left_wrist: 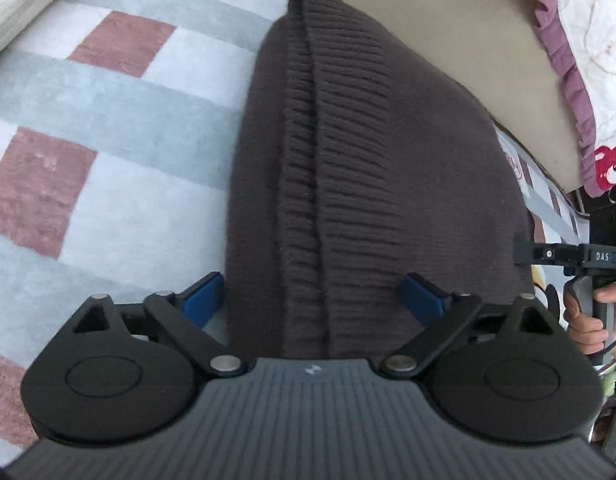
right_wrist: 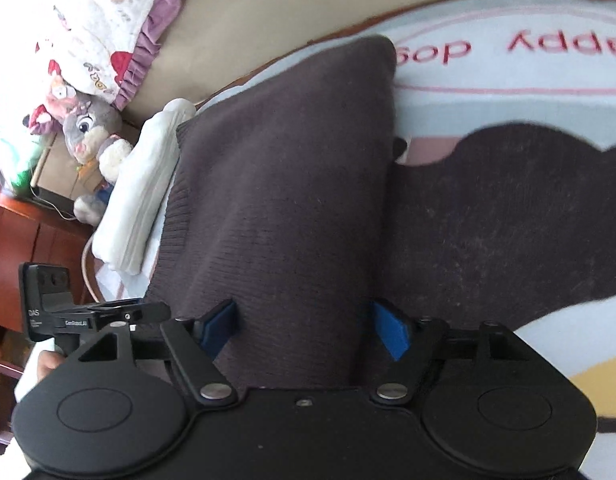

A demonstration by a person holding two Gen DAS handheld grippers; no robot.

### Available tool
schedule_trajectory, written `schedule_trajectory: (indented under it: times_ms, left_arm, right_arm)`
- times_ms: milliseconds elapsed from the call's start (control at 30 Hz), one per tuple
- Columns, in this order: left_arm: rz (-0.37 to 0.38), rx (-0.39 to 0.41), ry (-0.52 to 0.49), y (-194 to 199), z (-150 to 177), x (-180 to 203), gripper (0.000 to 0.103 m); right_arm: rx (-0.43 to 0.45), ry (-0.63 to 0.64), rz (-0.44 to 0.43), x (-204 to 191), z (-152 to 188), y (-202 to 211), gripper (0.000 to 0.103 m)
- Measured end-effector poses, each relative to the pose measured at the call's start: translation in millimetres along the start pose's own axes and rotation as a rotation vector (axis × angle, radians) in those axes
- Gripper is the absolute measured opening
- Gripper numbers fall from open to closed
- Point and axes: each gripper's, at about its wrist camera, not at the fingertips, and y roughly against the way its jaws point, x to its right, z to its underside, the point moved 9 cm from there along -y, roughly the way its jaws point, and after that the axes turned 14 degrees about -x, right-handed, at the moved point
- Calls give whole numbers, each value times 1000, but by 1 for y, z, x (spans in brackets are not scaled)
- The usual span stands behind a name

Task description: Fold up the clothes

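Note:
A dark grey-brown knit sweater point(left_wrist: 367, 168) lies folded on a checked blanket point(left_wrist: 108, 128); its ribbed hem runs up the middle of the left wrist view. My left gripper point(left_wrist: 313, 296) is open, its blue pads point(left_wrist: 202, 300) spread on either side of the near edge of the sweater. In the right wrist view the same sweater point(right_wrist: 292, 184) stretches away, and my right gripper point(right_wrist: 308, 326) is open with blue pads point(right_wrist: 391, 330) on either side of the fabric. The right gripper also shows at the right edge of the left wrist view point(left_wrist: 567, 258).
A folded white cloth point(right_wrist: 144, 196) lies beside the sweater's left edge. A plush rabbit point(right_wrist: 92, 136) and a floral ruffled pillow point(right_wrist: 108, 20) are at the far left. A wooden bedside cabinet point(right_wrist: 24, 240) stands beyond the bed. The blanket carries a dark printed patch point(right_wrist: 507, 208).

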Motion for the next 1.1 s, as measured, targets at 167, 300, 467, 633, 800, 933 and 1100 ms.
schedule_trajectory:
  times_ms: [167, 300, 467, 633, 800, 933, 1100]
  left_arm:
    - [-69, 79, -67, 4, -2, 20, 45]
    - [-155, 139, -147, 21, 5, 45, 28]
    - [-208, 144, -194, 25, 11, 63, 28]
    - [-235, 75, -123, 10, 6, 46, 38]
    - [-176, 22, -90, 1, -1, 39, 63]
    - [-112, -1, -67, -6, -7, 34, 70]
    - [-95, 79, -112, 1, -8, 43, 36]
  right_arm:
    - [49, 24, 0, -8, -10, -10, 73]
    - [110, 195, 98, -49, -11, 6, 47]
    - [130, 400, 219, -98, -11, 17, 47]
    - [67, 362, 337, -81, -18, 2, 51]
    - [48, 222, 267, -46, -13, 3, 58]
    - [49, 167, 178, -36, -10, 1, 66]
    - [20, 110, 76, -19, -1, -13, 80]
